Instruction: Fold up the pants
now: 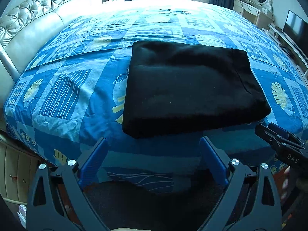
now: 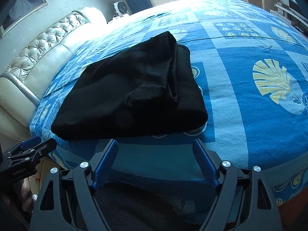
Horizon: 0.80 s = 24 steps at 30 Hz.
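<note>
You have the black pants [image 1: 190, 88] folded into a thick, roughly rectangular stack, lying flat on the blue patterned bed sheet [image 1: 63, 96] near the bed's front edge. One folded layer (seen in the right wrist view) ridges up along the stack's right side.

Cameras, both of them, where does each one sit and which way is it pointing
Left wrist: sits on the left tool, low at the near edge of the bed, looking across it at the folded pants; its own open blue fingers show, plus the right tool at the right edge.
Right wrist: sits on the right tool, further right, facing the pants from their right side; its open fingers show, plus the left tool at lower left.
Shared: pants, bed, headboard, each other's tool.
</note>
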Available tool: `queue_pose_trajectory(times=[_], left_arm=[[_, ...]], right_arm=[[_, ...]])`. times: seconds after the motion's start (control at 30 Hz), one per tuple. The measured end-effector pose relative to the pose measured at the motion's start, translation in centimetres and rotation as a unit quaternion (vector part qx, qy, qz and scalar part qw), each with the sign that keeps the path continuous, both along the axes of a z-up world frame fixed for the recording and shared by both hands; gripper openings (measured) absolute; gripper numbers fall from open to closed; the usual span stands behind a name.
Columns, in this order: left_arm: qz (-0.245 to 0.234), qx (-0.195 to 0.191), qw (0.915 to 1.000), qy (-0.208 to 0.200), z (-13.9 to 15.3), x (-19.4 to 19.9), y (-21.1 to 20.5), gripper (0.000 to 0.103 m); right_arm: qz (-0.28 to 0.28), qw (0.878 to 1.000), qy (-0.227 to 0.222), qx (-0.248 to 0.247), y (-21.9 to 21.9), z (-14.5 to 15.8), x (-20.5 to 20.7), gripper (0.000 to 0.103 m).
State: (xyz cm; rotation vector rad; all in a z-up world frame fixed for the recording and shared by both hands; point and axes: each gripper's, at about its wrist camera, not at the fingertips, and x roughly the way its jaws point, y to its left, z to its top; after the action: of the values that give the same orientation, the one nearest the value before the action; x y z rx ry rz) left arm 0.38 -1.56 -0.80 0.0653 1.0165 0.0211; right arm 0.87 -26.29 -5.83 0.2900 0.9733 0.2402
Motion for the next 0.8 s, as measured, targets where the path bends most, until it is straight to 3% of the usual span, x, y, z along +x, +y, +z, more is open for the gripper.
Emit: queue_pose_trajectory(times=[0.8], left_arm=[[-0.003, 0.007, 0.9999, 0.011, -0.87, -0.11, -0.35, 0.095]], right_arm=[[-0.005, 1.0, -0.003, -0.023, -0.08, -0.06, 0.1, 0.079]])
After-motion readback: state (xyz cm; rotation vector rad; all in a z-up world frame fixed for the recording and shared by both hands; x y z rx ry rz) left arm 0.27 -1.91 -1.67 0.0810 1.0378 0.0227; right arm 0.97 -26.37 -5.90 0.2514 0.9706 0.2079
